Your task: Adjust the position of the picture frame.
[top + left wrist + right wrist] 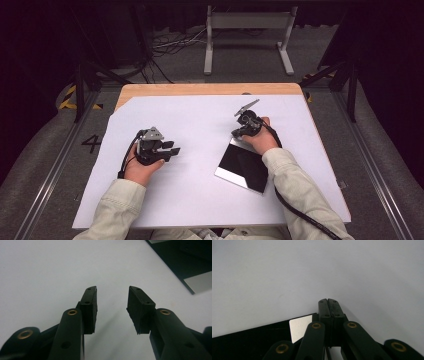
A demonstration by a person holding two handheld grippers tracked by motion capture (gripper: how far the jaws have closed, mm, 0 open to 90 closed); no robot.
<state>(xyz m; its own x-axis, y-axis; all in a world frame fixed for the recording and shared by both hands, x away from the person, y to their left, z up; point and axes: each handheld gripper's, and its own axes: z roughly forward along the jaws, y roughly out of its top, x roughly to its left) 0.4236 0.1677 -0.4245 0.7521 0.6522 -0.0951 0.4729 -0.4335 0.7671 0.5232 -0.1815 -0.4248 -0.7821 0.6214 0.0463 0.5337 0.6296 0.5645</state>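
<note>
The clenched right tongs (239, 131) sit at the far corner of the black mirror panel (243, 167), nearer than the released left tongs (173, 151).

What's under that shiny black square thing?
The black panel lies flat on the white sheet that covers the table. The right gripper sits at its far corner, fingers shut. Anything directly beneath the panel is hidden.

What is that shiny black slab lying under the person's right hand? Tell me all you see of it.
The black slab is a thin, flat, glossy rectangle, like dark glass or a mirror, with pale reflections at its corners. It lies turned at an angle on the white sheet. The shut right gripper rests at its far corner; whether it pinches the edge is unclear.
</note>
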